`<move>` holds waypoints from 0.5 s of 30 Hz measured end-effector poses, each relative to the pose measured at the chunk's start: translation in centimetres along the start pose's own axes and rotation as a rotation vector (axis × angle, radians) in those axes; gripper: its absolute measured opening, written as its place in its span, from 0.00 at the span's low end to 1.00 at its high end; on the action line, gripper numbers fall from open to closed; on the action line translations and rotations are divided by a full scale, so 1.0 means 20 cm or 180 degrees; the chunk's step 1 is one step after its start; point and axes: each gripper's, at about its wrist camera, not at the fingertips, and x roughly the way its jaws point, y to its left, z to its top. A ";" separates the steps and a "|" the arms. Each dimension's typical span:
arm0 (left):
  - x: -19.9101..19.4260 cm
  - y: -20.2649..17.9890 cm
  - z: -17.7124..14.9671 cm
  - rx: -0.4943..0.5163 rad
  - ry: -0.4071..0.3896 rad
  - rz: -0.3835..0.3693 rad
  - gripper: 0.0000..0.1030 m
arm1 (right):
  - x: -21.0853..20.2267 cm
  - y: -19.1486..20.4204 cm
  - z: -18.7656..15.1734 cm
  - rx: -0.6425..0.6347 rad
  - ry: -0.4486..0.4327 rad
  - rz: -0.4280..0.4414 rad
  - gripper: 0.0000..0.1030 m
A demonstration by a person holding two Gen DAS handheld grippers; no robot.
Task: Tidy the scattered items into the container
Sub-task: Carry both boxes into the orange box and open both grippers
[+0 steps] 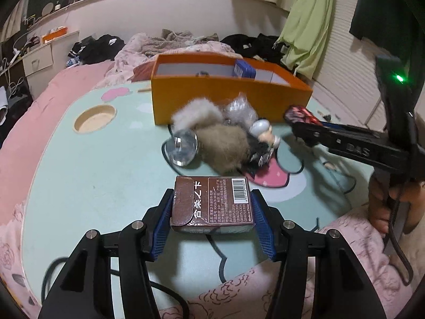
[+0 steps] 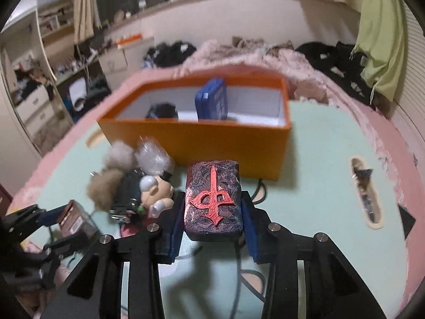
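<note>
My left gripper (image 1: 212, 210) is shut on a brown card box (image 1: 212, 203) with a barcode, held above the green table. My right gripper (image 2: 212, 207) is shut on a dark block with a red symbol (image 2: 213, 199); it also shows in the left wrist view (image 1: 300, 115), near the orange box's right front corner. The orange box (image 1: 202, 101) (image 2: 196, 138) stands behind, open-topped, holding a blue box (image 2: 211, 102) and a dark item (image 2: 163, 110). A pile of fur pompoms, a figurine and a crystal ball (image 1: 220, 135) (image 2: 132, 183) lies in front of the orange box.
The green round table (image 1: 93, 175) has a round cup hole (image 1: 94, 118) at left and a slot (image 2: 365, 192) at right. Black cables trail across it. Pink bedding surrounds the table; clothes lie behind, and a drawer unit stands at left.
</note>
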 end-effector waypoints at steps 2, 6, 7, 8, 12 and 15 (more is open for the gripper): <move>-0.02 -0.01 0.06 0.0031 -0.0082 -0.0029 0.55 | -0.04 0.00 0.07 0.0006 -0.0100 -0.0017 0.37; -0.05 -0.04 0.34 0.0093 -0.0348 -0.0087 0.55 | -0.04 0.01 0.26 -0.0039 -0.0293 -0.0154 0.37; -0.03 -0.04 0.41 0.0082 -0.0380 -0.0083 0.55 | 0.00 0.01 0.30 -0.0035 -0.0274 -0.0154 0.37; 0.00 -0.03 0.47 0.0057 -0.0389 -0.0071 0.55 | 0.05 0.00 0.33 -0.0021 -0.0243 -0.0144 0.37; 0.24 0.02 0.64 -0.0171 -0.0305 0.0030 0.77 | 0.24 -0.01 0.35 -0.0051 0.0023 -0.0237 0.65; 0.40 0.02 0.62 -0.0009 -0.0170 0.0283 0.81 | 0.25 -0.01 0.31 -0.0156 -0.0189 -0.0371 0.66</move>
